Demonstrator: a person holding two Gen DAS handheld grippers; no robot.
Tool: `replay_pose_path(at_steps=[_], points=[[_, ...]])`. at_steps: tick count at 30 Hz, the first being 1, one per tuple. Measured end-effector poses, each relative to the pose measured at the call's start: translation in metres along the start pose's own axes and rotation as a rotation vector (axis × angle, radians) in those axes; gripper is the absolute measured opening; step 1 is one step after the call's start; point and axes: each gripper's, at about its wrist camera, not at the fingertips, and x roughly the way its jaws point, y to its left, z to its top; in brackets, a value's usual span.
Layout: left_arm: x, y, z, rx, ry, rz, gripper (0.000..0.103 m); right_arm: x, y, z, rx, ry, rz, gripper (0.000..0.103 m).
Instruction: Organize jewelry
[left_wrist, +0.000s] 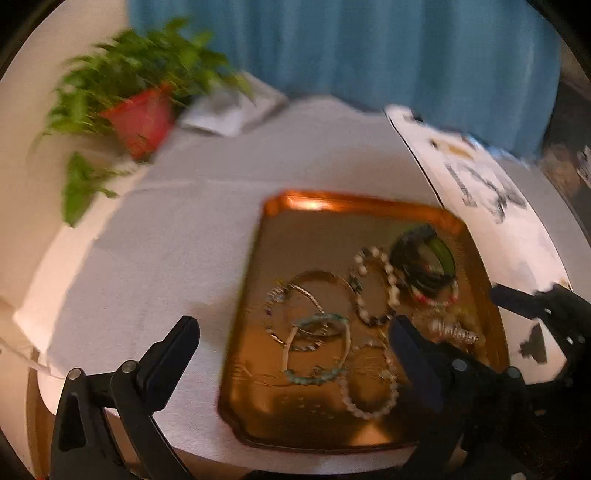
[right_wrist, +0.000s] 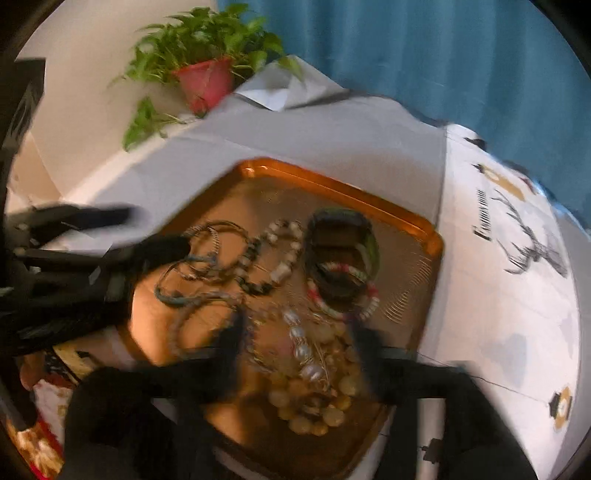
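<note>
Blue curtain (left_wrist: 351, 48) behind white tabletop (left_wrist: 184, 240) | bracelets (left_wrist: 325, 321) pooled on copper tray (left_wrist: 354, 201) for sorting | left claw (left_wrist: 291, 332) wide, empty | right claw (right_wrist: 299, 332) wide over bead pile (right_wrist: 314, 384), empty

I see a potted plant (left_wrist: 122, 92) in a red pot (left_wrist: 142, 120) at the far left corner of the tabletop (left_wrist: 184, 236), which has a grey-white cloth on it. Folded white paper (left_wrist: 225, 110) sits just beside the pot. Teal curtain (left_wrist: 351, 48) behind. On the right, a white printed sheet (right_wrist: 509, 266) with black lettering and small gold marks. Both views blurred.
</note>
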Motion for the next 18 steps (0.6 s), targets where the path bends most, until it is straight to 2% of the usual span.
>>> replay_pose_path(at_steps=[2,6,9,11,18], points=[[-0.01,0.0,-0.007,0.006,-0.01,-0.002,0.102,-0.009,-0.001,-0.008,-0.012,-0.024,-0.031,0.078],[-0.037,-0.006,-0.022,-0.001,-0.022,0.026,0.102,-0.032,-0.006,-0.024,0.012,-0.024,-0.029,0.079],[-0.066,-0.016,-0.037,0.021,-0.059,0.059,0.102,-0.057,-0.01,-0.038,0.041,-0.046,-0.041,0.082],[-0.082,-0.021,-0.046,0.012,-0.086,0.075,0.102,-0.076,-0.011,-0.05,0.044,-0.077,-0.079,0.083],[-0.122,-0.033,-0.08,-0.035,-0.088,0.059,0.102,-0.115,-0.012,-0.084,0.089,-0.102,-0.101,0.085]])
